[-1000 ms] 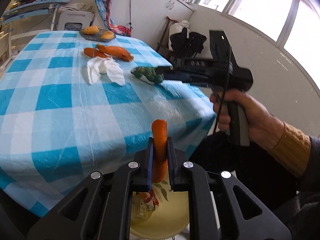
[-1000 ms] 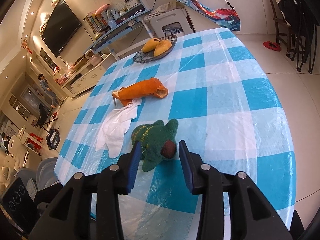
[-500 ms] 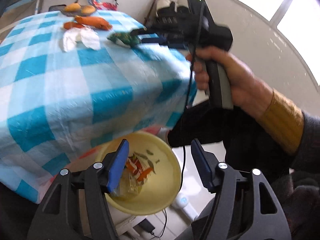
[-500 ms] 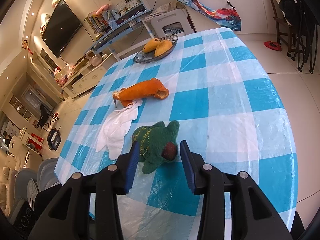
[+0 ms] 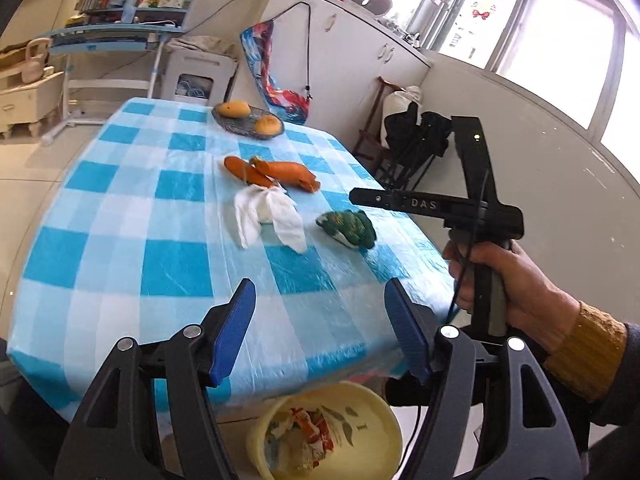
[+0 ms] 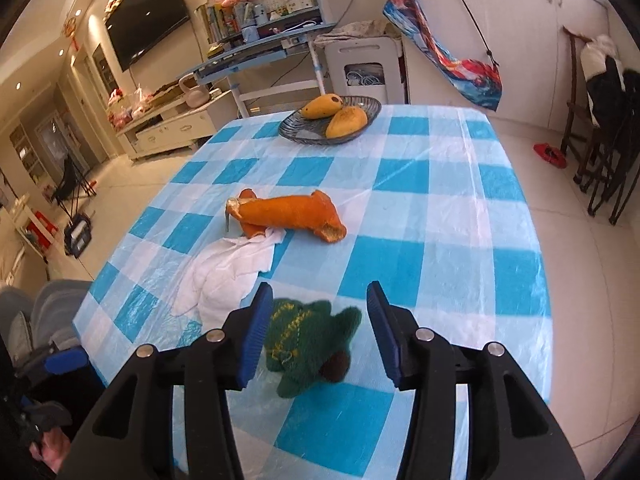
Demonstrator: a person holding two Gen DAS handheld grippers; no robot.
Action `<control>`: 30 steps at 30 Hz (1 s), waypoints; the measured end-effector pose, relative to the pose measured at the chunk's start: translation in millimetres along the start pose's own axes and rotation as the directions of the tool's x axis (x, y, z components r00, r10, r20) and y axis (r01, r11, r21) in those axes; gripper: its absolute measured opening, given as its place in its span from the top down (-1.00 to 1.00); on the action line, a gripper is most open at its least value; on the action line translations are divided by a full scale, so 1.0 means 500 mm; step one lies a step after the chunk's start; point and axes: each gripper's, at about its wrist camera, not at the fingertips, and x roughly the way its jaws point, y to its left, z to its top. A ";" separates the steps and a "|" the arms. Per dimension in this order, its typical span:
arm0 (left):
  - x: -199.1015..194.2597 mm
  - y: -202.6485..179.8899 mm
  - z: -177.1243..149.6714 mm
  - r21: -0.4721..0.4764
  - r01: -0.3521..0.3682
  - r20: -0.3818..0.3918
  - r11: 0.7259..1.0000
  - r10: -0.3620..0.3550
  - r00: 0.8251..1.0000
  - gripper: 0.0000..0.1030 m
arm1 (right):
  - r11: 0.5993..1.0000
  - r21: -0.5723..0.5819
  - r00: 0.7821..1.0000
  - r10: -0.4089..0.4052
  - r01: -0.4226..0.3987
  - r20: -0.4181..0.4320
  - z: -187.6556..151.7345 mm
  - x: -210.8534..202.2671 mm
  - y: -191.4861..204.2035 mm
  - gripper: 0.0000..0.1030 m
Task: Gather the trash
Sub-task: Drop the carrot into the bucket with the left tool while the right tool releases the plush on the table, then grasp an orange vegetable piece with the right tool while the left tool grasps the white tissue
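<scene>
My left gripper stands open and empty over the near edge of the blue checked table. Below it sits a yellow bowl with scraps in it. On the cloth lie orange peels, a crumpled white tissue and a green knitted piece. My right gripper hangs just above the green piece. Its jaws are opening, the piece lies between them, and the pads do not touch it.
A dark dish with two mangoes stands at the table's far end. A person's hand holds the right gripper beside the table's right edge. Chairs with dark clothes stand to the right, a desk beyond.
The left gripper opened and let go of an orange peel over the yellow bowl, then lifted back toward the table. The right gripper's jaws widened around the green piece.
</scene>
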 end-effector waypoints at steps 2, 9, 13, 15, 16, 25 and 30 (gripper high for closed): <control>0.029 0.002 0.035 -0.013 -0.027 0.003 1.000 0.027 1.000 -0.25 | 0.995 -0.094 1.000 -0.022 0.021 -0.011 0.025 0.014 0.016 -0.19; 0.117 0.026 0.109 -0.045 -0.086 -0.023 0.995 0.085 0.996 -0.25 | 0.922 -0.383 0.993 -0.096 0.063 -0.067 0.065 0.107 0.060 -0.21; 0.164 0.044 0.130 -0.065 -0.114 -0.055 0.991 0.110 0.992 -0.25 | 0.871 -0.487 0.990 -0.119 0.065 -0.080 0.071 0.153 0.072 -0.21; 0.189 0.049 0.138 -0.077 -0.128 -0.081 0.989 0.121 0.989 -0.25 | 0.853 -0.519 0.989 -0.114 0.050 -0.092 0.075 0.171 0.077 -0.19; 0.201 0.050 0.143 -0.077 -0.130 -0.092 0.989 0.122 0.988 -0.25 | 0.848 -0.528 0.989 -0.108 0.039 -0.099 0.077 0.179 0.078 -0.13; 0.287 0.074 0.168 -0.107 -0.180 -0.172 0.978 0.160 0.972 -0.25 | 0.915 -0.400 0.987 -0.015 -0.053 -0.163 0.113 0.178 0.023 0.64; 0.327 0.055 0.179 -0.046 -0.222 -0.204 0.974 0.209 0.957 -0.19 | 0.954 -0.286 0.984 0.043 -0.091 -0.172 0.121 0.173 -0.017 0.71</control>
